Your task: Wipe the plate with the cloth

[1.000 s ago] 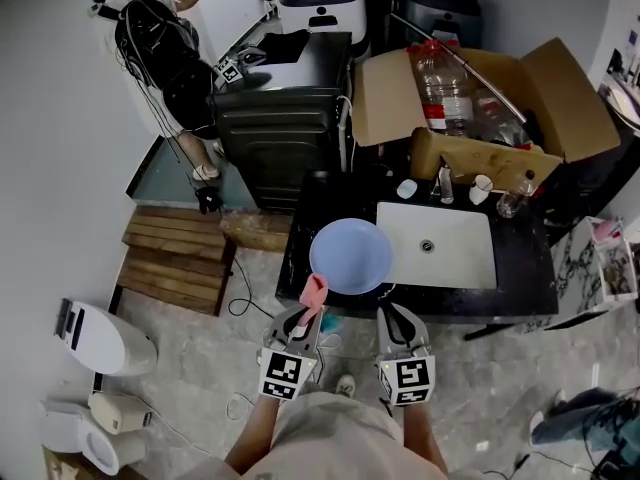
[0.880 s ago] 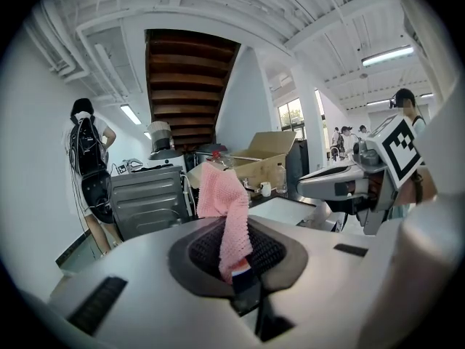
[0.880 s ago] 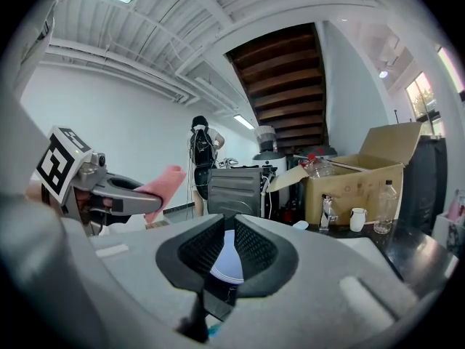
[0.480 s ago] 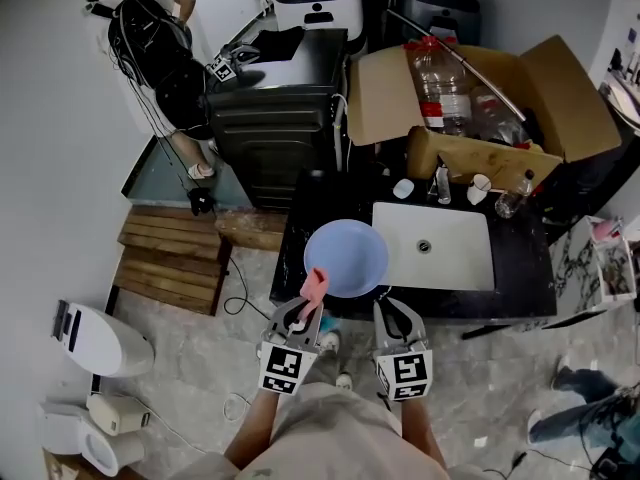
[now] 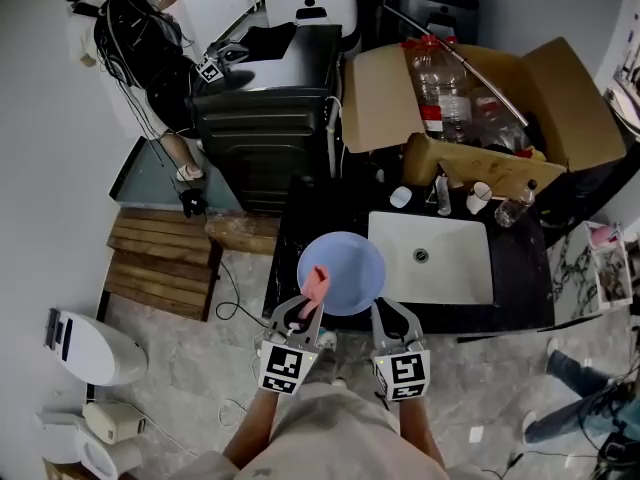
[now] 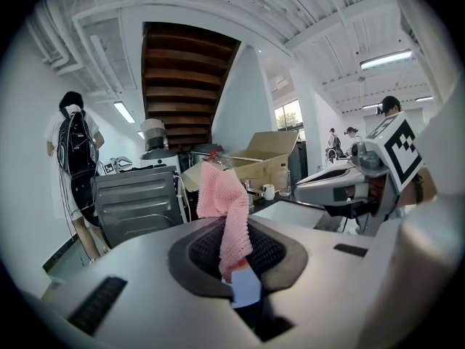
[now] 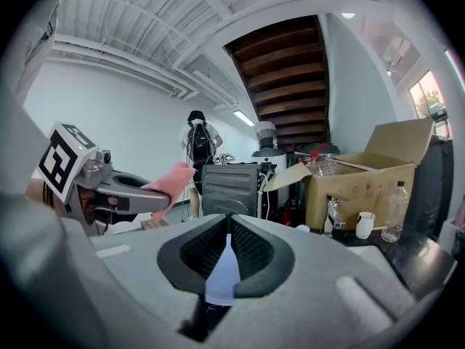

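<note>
While a person point(image 5: 135, 28) with a dark backpack stands far off to the left beside a black cabinet point(image 5: 270, 118), the left gripper point(image 5: 308, 314) is up at the near-left rim of the plate point(image 5: 352, 266). Its fingers point(image 6: 200, 251) are pressed onto the pink cloth point(image 6: 227, 203). The lower end of the cloth is caught between the dark pads and the rest stands up past the tips and folds over. From the head view the cloth point(image 5: 318, 284) lies over the left part of the pale blue plate; whether it presses on the plate or hangs just above it, I cannot tell. A sliver of blue shows under the cloth in the left gripper view.

The plate sits at the front edge of the black surface point(image 5: 520, 273), just left of the white sink point(image 5: 432, 258).

On the plate's near-right rim is the right gripper point(image 5: 384, 314). In the right gripper view its fingers point(image 7: 256, 257) are closed on the plate point(image 7: 220, 276), whose thin blue edge runs up between the two pads. That view also shows the left gripper point(image 7: 145, 198) off to its left with the cloth point(image 7: 171, 180) sticking out of its tip.

Behind the sink stand a few small bottles and cups, and behind those an open cardboard box point(image 5: 375, 98) with plastic bottles in it.
</note>
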Demonstrator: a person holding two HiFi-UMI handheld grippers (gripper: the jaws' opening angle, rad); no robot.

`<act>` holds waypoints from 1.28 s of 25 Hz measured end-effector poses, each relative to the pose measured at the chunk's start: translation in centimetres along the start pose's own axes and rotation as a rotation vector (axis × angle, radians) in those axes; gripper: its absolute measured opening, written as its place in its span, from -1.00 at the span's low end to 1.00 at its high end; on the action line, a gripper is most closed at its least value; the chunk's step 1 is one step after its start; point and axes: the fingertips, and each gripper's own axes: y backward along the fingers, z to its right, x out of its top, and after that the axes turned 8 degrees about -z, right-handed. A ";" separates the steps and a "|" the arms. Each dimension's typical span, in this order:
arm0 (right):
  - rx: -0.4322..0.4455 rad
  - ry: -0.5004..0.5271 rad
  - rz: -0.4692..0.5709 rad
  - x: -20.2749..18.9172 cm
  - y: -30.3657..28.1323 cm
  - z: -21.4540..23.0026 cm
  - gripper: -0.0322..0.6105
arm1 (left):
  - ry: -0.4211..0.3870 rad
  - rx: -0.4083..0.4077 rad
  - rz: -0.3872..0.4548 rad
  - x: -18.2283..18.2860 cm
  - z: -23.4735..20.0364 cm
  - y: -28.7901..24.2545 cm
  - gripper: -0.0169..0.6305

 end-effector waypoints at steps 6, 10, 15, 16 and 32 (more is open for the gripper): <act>-0.012 -0.002 -0.023 0.7 -3.4 2.0 -0.88 | 0.002 -0.034 -0.022 0.4 -1.9 -3.5 -0.84; -0.031 -0.016 -0.046 0.7 -5.4 3.3 -0.88 | -0.003 -0.064 -0.040 0.6 -2.9 -5.8 -0.84; -0.053 -0.036 -0.077 0.5 -7.8 4.7 -0.88 | -0.010 -0.105 -0.059 0.7 -4.1 -8.4 -0.84; -0.058 -0.039 -0.085 0.4 -8.2 5.0 -0.88 | -0.012 -0.113 -0.063 0.7 -4.3 -8.9 -0.84; -0.104 -0.074 -0.298 -4.2 -15.4 7.9 -0.88 | -0.044 -0.265 -0.233 -3.6 -6.6 -17.4 -0.84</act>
